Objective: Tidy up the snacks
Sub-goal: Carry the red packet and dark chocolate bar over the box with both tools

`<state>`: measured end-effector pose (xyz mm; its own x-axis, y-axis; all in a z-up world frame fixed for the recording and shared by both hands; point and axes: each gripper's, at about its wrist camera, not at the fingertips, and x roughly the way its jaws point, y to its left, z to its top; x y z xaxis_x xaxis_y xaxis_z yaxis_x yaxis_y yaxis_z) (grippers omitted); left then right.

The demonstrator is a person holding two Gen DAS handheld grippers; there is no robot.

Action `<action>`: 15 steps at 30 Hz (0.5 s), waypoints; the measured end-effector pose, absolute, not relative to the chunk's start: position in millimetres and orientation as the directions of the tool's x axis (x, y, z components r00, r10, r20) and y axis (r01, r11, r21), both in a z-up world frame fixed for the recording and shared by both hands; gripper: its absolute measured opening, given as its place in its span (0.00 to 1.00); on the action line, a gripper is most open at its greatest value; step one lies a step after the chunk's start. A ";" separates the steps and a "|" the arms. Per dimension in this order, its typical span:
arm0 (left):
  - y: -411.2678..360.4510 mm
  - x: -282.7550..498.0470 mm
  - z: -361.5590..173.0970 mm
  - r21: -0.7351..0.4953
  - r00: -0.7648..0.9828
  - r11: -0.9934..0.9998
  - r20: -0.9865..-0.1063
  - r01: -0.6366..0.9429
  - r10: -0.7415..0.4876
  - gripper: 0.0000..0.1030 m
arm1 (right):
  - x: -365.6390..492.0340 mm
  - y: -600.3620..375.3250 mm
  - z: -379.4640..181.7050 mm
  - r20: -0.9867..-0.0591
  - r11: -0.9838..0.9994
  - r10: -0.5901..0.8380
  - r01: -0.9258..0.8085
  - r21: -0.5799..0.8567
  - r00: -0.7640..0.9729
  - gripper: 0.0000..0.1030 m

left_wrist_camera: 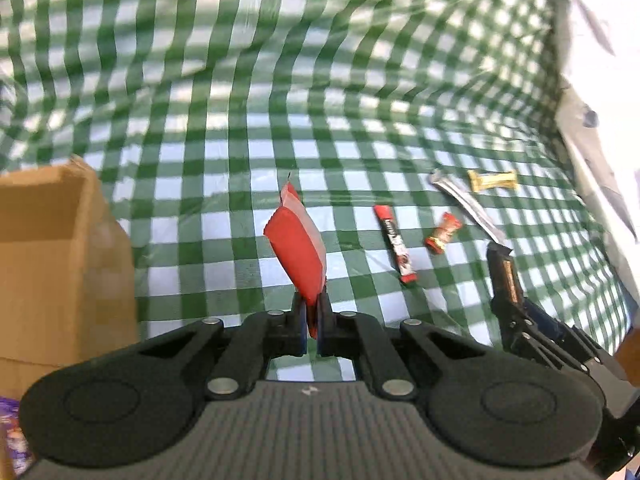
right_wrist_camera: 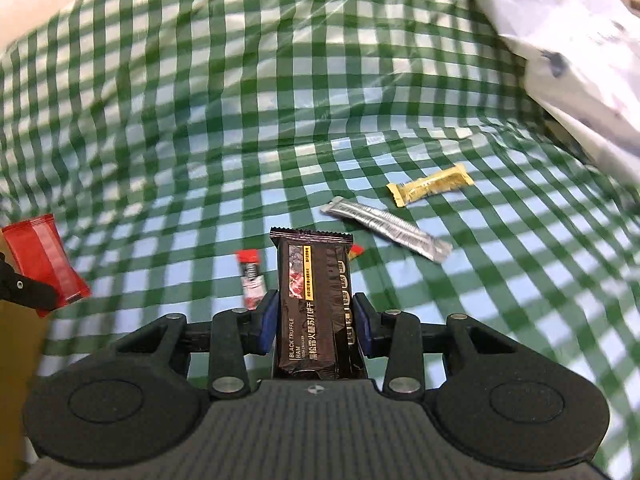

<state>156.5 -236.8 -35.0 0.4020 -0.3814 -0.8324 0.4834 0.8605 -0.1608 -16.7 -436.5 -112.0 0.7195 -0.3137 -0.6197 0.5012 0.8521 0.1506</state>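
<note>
My left gripper (left_wrist_camera: pixel 313 312) is shut on a red snack packet (left_wrist_camera: pixel 298 246) and holds it upright above the green checked cloth; the packet also shows in the right wrist view (right_wrist_camera: pixel 42 258). My right gripper (right_wrist_camera: pixel 315 314) is shut on a black cracker bar (right_wrist_camera: pixel 314 300); it shows at the right of the left wrist view (left_wrist_camera: pixel 505 276). On the cloth lie a red and white stick (left_wrist_camera: pixel 396 244), a small red candy (left_wrist_camera: pixel 443 232), a silver sachet (left_wrist_camera: pixel 466 204) and a yellow bar (left_wrist_camera: pixel 493 181).
An open cardboard box (left_wrist_camera: pixel 60 248) stands at the left, close to my left gripper. A purple packet (left_wrist_camera: pixel 12 436) shows at the bottom left. A white plastic bag (right_wrist_camera: pixel 572 56) lies at the far right. The checked cloth (right_wrist_camera: pixel 200 120) rises at the back.
</note>
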 end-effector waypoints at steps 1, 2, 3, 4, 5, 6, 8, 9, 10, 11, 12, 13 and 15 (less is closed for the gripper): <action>-237.9 149.5 -31.3 -0.155 0.411 0.855 -0.825 0.495 -0.388 0.04 | -24.7 -428.1 -106.2 -0.615 0.847 -0.320 0.509 0.156 0.721 0.39; -230.4 137.9 -20.8 -0.144 0.428 0.848 -0.813 0.510 -0.395 0.04 | -31.4 -419.3 -100.0 -0.611 0.845 -0.318 0.509 0.163 0.725 0.39; -224.8 127.5 -13.1 -0.129 0.444 0.844 -0.804 0.521 -0.397 0.04 | -38.1 -409.4 -93.0 -0.610 0.848 -0.309 0.502 0.172 0.730 0.39; -216.8 115.3 -3.5 -0.112 0.463 0.840 -0.792 0.532 -0.398 0.04 | -44.0 -400.0 -86.4 -0.606 0.850 -0.303 0.496 0.177 0.736 0.39; -211.4 105.6 2.0 -0.103 0.476 0.838 -0.783 0.537 -0.401 0.04 | -49.1 -388.1 -78.7 -0.602 0.858 -0.296 0.483 0.174 0.742 0.39; -201.1 93.0 11.2 -0.095 0.487 0.836 -0.775 0.540 -0.403 0.04 | -52.9 -378.4 -69.6 -0.597 0.868 -0.287 0.466 0.168 0.749 0.39; -182.8 71.8 23.8 -0.087 0.500 0.835 -0.766 0.543 -0.405 0.04 | -62.9 -352.6 -52.2 -0.578 0.885 -0.275 0.438 0.160 0.768 0.39; -172.3 62.7 29.7 -0.083 0.507 0.836 -0.761 0.542 -0.405 0.04 | -68.8 -338.0 -42.6 -0.567 0.895 -0.265 0.418 0.158 0.780 0.39; -159.5 52.3 36.2 -0.079 0.517 0.839 -0.756 0.539 -0.403 0.04 | -72.6 -325.9 -34.7 -0.560 0.902 -0.253 0.402 0.160 0.789 0.39; -151.4 43.6 40.5 -0.074 0.525 0.842 -0.752 0.534 -0.399 0.04 | -77.2 -310.8 -26.4 -0.555 0.910 -0.234 0.381 0.165 0.798 0.39; -136.9 33.3 47.3 -0.067 0.536 0.847 -0.747 0.528 -0.393 0.04 | -79.8 -299.4 -20.1 -0.554 0.916 -0.216 0.363 0.170 0.804 0.39; -124.0 24.6 53.4 -0.063 0.544 0.852 -0.745 0.520 -0.387 0.04 | -83.2 -284.3 -13.5 -0.555 0.924 -0.190 0.338 0.178 0.810 0.39; -96.9 10.1 61.8 -0.063 0.552 0.866 -0.747 0.497 -0.371 0.04 | -90.7 -255.7 -2.6 -0.556 0.935 -0.137 0.292 0.200 0.820 0.39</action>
<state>10.1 -96.9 61.8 0.5515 -0.3710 -0.7471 0.4967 0.8656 -0.0632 -90.7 -255.7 -2.6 0.8200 -0.1371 -0.5557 0.2921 0.9352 0.2003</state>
